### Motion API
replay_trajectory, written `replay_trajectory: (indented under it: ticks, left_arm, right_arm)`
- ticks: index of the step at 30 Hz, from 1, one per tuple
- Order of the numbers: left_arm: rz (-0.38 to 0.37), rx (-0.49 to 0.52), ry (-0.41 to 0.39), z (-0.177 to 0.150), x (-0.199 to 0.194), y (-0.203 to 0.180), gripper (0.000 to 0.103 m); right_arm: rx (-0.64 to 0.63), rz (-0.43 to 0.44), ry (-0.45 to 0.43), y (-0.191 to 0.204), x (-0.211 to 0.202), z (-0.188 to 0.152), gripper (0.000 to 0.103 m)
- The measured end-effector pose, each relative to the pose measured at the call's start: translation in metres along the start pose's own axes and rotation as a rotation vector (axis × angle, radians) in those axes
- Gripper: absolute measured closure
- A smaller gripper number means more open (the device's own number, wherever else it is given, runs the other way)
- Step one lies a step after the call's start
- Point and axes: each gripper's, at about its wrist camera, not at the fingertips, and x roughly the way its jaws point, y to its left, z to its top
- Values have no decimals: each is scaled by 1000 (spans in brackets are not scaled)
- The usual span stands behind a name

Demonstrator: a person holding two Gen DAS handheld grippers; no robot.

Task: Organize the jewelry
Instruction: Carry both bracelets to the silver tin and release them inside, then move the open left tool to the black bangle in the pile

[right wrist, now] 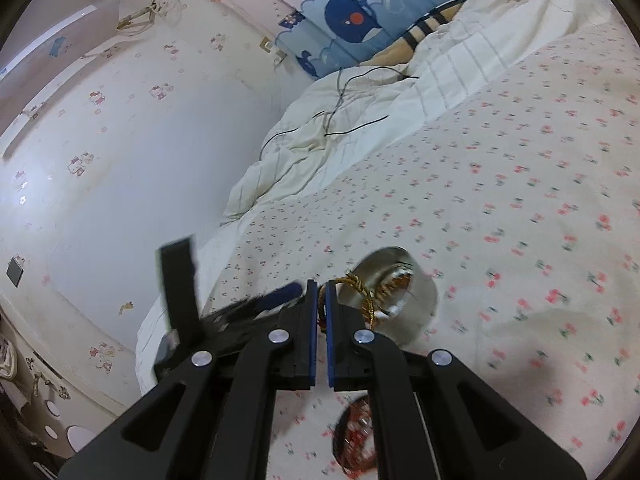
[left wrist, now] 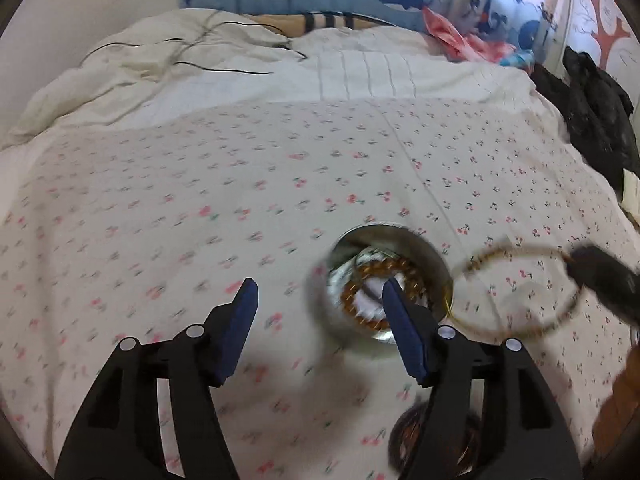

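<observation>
Right hand-held gripper point(right wrist: 321, 300) pinching gold necklace point(right wrist: 362, 294); no legible txt.

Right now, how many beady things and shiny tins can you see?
Chunky amber bead bracelet, inside the tin: 1
Thin brown bead loop, pinched by the right gripper: 1
Round silver metal tin: 1
Dark round thing, too blurred to name: 1
Total: 4

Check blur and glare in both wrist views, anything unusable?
Left wrist: motion blur smears the metal tin, the bead loop and the cherry-print sheet; the left tool stays sharp. Right wrist: milder blur, glare washes the wall; the right tool is crisp.
</observation>
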Motion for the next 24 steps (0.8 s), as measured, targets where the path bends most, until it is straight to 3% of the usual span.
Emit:
replay_trajectory:
  ticks: [4,7,10,12,14,15,16,21,24]
  left_arm:
    - [24,-57,-16,-14,-13,26,36]
    - [17,-156,-15,-17,-12,46,33]
    - [17,-181,-14,-15,-8,53,32]
    - [15,-168,-11,-14,-7,51,32]
    - [19,-143,-11,-14,-6,46,31]
    - [23,-128,-8,-14,-5,43,30]
    - [25,-117,-6,-15,-5,40,30]
    - [39,-74,1,-20,-5,30,29]
    - [49,-60,0,-25,-8,27,29]
  right_arm:
    - [-3,6,46,3,36,3,99]
    - [34,4,78,-4,61,5,99]
    - [21,-92,104,-12,84,6,98]
    - [-21,-220,121,-16,95,6,98]
    - [-50,-285,120,-19,97,5,88]
    - [-51,-307,103,-20,94,5,62]
    - [-47,-303,79,-21,89,5,55]
    - [-86,-316,19,-7,53,7,55]
    - [-150,-364,31,7,35,-4,52]
